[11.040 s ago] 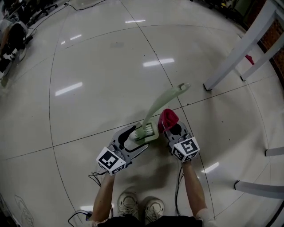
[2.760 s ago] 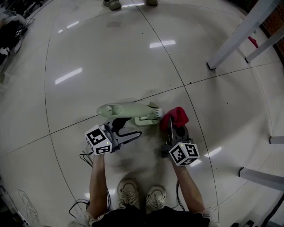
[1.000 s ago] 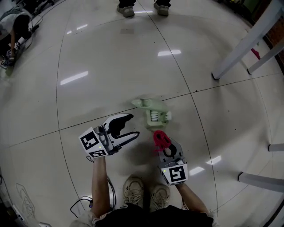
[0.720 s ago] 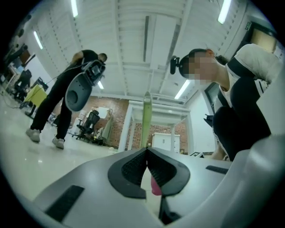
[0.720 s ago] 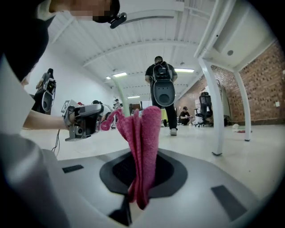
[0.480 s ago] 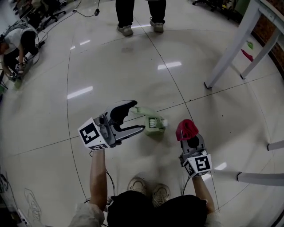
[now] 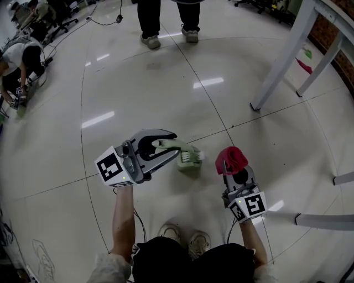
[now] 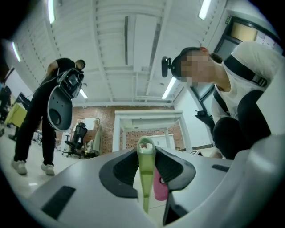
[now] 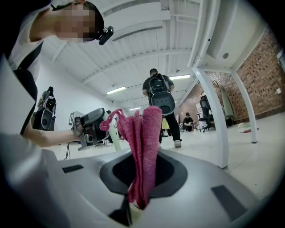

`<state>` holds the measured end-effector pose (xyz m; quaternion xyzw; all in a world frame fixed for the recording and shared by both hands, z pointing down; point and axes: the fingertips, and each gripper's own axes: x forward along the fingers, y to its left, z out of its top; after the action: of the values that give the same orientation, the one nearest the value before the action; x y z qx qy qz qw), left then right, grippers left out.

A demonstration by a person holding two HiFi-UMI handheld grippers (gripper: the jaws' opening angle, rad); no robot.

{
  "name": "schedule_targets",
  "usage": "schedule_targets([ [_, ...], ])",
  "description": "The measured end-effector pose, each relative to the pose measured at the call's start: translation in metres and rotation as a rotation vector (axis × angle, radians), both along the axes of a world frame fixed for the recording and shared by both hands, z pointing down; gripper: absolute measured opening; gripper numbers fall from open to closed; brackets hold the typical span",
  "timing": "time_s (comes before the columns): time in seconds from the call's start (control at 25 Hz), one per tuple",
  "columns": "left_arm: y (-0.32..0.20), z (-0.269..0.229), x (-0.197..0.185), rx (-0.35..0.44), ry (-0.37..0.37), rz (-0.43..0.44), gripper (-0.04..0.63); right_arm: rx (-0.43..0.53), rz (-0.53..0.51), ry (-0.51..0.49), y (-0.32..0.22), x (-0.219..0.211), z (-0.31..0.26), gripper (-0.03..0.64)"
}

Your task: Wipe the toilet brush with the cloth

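L gripper (image 7: 171, 145) jaws just closed onto toilet brush (image 7: 189, 158) handle, which lay loose on floor (image 7: 166, 83) w/ jaws apart; R gripper (image 7: 235, 172) pinches pink cloth (image 7: 232, 157) alongside, so wiping can prob. resume.

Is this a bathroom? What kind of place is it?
Probably not a bathroom. It looks like a big workshop or lab hall: a wide, shiny tiled floor, tall white table legs, and office chairs near a brick wall, with other people standing or working around.

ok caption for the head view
Left tongs just closed on the toilet brush; right tongs hold the cloth.
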<state>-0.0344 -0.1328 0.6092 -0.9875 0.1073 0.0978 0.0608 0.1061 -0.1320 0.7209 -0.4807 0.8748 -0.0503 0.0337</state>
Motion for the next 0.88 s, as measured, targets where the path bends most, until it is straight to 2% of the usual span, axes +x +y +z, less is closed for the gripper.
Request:
schedule_targets([
  [0.08,0.002,-0.001,0.001,-0.011,-0.003,0.031,0.117,0.001,-0.003,-0.007,-0.001,-0.002,0.0,0.031],
  [0.28,-0.001,-0.006,0.011,0.006,-0.041,0.045,0.117,0.023,-0.025,-0.042,-0.012,-0.01,-0.008,0.031],
  [0.4,-0.007,-0.022,0.015,0.008,0.0,0.048,0.117,0.052,-0.058,-0.047,-0.023,-0.02,-0.027,0.031],
  [0.52,-0.02,-0.067,0.017,-0.017,0.043,0.023,0.117,0.072,-0.075,-0.007,-0.036,-0.026,-0.077,0.031],
  [0.6,-0.029,-0.121,0.017,-0.043,0.032,0.009,0.117,0.061,-0.092,-0.016,-0.043,-0.03,-0.139,0.031],
  [0.68,-0.035,-0.197,0.019,-0.052,0.018,0.003,0.117,0.054,-0.122,-0.013,-0.048,-0.033,-0.222,0.031],
  [0.76,-0.037,-0.291,0.018,-0.057,0.017,-0.001,0.117,0.068,-0.151,-0.02,-0.051,-0.04,-0.326,0.031],
  [0.88,-0.034,-0.45,0.011,-0.055,0.022,-0.005,0.117,0.101,-0.194,-0.083,-0.049,-0.055,-0.505,0.031],
])
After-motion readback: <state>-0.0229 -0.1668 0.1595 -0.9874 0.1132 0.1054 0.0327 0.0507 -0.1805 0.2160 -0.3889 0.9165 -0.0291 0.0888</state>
